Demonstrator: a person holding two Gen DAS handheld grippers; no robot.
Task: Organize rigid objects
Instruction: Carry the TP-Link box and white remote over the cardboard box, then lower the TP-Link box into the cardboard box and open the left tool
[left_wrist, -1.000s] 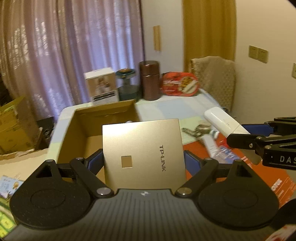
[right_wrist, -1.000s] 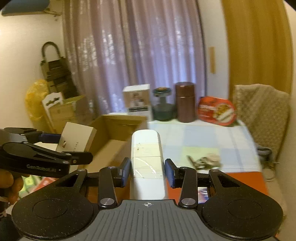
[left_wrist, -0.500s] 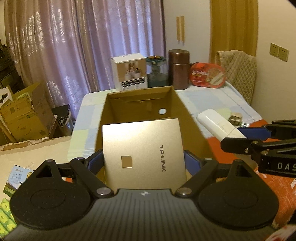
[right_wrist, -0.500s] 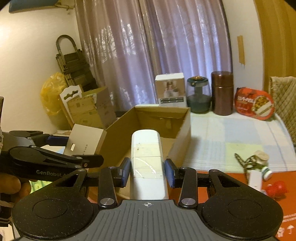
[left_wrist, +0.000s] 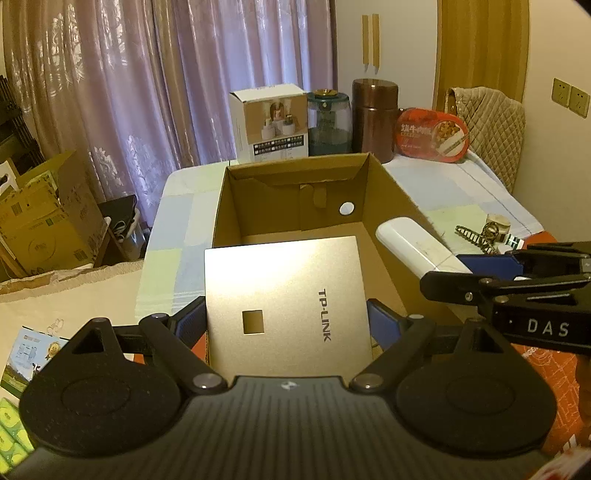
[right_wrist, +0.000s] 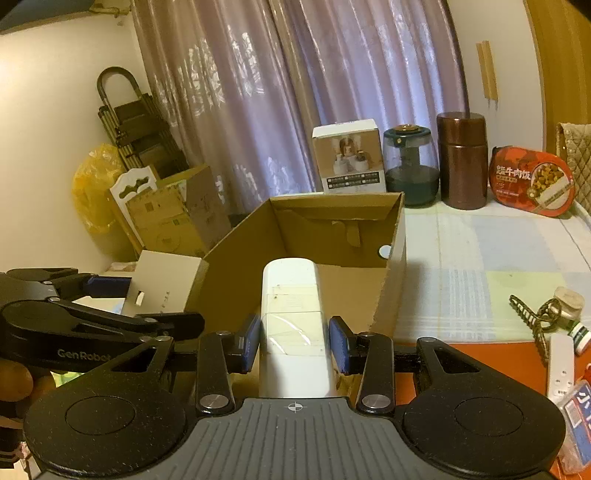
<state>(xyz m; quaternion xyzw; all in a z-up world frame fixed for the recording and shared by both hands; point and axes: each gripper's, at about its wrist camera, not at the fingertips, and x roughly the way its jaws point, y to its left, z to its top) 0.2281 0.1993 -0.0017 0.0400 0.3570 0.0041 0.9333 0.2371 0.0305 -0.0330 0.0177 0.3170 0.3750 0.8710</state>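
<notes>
We are holding a gold TP-LINK box (left_wrist: 284, 302) flat over the near end of the open carton (left_wrist: 258, 192), our left gripper (left_wrist: 286, 325) pinching it by both side edges. Just beside it, we are holding a white case (right_wrist: 293, 325) over the carton's right wall, our right gripper (right_wrist: 294, 341) clamping its sides. The carton is standing on the table (right_wrist: 498, 258), with a keyring (right_wrist: 546, 310) lying to its right and a brown canister (right_wrist: 461, 158) standing behind.

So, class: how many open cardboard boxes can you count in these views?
2: one cardboard box on the table ahead of both grippers, another open carton on the floor by the curtain. Others may be hidden.
</notes>
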